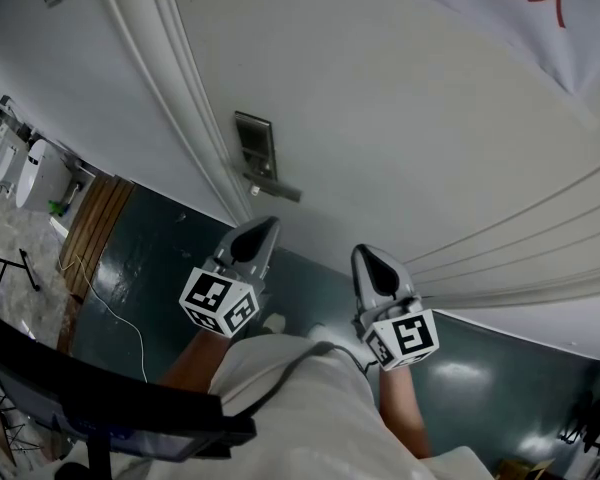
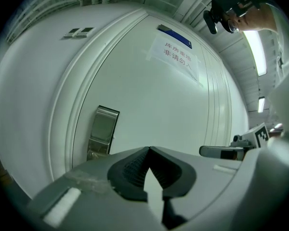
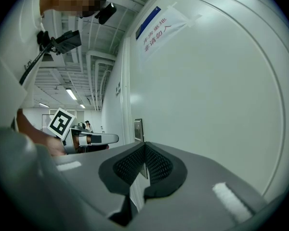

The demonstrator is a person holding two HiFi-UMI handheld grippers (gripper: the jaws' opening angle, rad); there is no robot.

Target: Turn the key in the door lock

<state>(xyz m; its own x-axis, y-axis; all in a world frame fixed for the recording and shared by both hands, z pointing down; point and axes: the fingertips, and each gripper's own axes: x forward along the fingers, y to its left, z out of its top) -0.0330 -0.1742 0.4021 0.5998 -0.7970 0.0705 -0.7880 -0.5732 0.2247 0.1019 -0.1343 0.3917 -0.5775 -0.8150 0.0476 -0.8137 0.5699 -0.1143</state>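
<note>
The left gripper [image 1: 261,230] and right gripper [image 1: 368,258], both clenched empty, sit around six o'clock of the lock plate [image 1: 254,146]. No key shows. It is likely small, stiff and slippery, so pinch its flat head.

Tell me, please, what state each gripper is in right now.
Left gripper: shut, holding nothing.
Right gripper: shut, holding nothing.

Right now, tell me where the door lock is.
In the head view the door lock sits upper left of centre on the white door, beside the frame moulding, just beyond the left gripper and apart from it.
</note>
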